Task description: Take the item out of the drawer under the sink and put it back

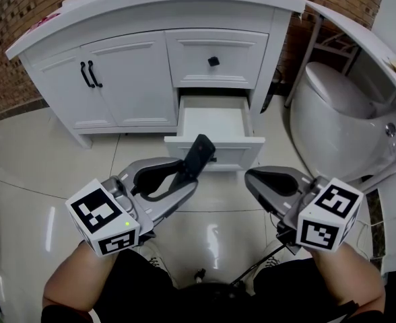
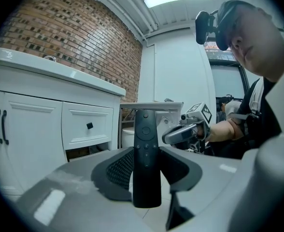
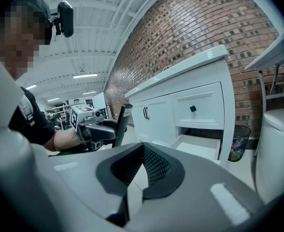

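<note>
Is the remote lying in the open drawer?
No, the remote is clamped between the jaws of the left gripper, outside and in front of the drawer.

The vanity (image 1: 151,19) stands in front of you, with its double doors (image 1: 110,79) on the left and two drawers on the right. The lower drawer (image 1: 215,123) is pulled out beneath the upper drawer (image 1: 215,59). Just before it, the remote (image 1: 196,157) sits between the jaws of your left gripper (image 1: 183,177). Your right gripper (image 1: 255,179) lies to its right, apart from it. The toilet (image 1: 333,106) stands to the right of the vanity.
</note>
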`<action>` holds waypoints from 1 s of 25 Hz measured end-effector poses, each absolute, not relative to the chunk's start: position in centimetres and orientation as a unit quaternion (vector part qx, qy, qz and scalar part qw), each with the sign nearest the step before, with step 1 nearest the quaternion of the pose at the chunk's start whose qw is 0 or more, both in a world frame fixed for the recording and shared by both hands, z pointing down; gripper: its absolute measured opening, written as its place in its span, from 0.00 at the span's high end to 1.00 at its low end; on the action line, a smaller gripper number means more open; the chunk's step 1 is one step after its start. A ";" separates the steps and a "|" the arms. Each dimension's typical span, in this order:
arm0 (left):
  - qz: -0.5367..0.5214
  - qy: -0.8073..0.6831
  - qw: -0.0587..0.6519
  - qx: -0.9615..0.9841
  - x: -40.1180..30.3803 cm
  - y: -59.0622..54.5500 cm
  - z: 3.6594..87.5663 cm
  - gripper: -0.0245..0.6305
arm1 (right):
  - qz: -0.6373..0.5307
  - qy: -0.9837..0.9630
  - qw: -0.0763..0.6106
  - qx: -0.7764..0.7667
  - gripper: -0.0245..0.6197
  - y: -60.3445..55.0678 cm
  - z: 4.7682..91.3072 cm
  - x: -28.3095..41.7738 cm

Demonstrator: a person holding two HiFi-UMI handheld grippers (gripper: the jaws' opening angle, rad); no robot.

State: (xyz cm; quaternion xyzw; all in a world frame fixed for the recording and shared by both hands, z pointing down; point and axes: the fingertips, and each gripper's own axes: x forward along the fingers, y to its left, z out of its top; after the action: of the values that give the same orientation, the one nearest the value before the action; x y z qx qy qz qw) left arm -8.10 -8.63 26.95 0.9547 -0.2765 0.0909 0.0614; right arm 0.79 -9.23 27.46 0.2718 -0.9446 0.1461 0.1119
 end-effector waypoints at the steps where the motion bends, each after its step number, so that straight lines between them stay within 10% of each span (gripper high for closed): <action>1: 0.091 -0.277 0.063 0.955 -8.1 -8.6 27.0 0.71 | 0.146 -0.944 0.112 0.272 0.96 -9.2 27.5 0.8; 25: 0.171 -0.324 -0.018 0.930 -9.1 -13.2 26.3 0.71 | 0.153 -0.947 0.104 0.262 0.96 -9.1 27.2 0.6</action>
State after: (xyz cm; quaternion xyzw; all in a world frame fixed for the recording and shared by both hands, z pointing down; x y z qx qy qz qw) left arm -9.07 -13.19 26.32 0.9304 -0.3239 0.1705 -0.0180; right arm 0.59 -9.13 27.23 0.2619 -0.9471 0.1535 0.1044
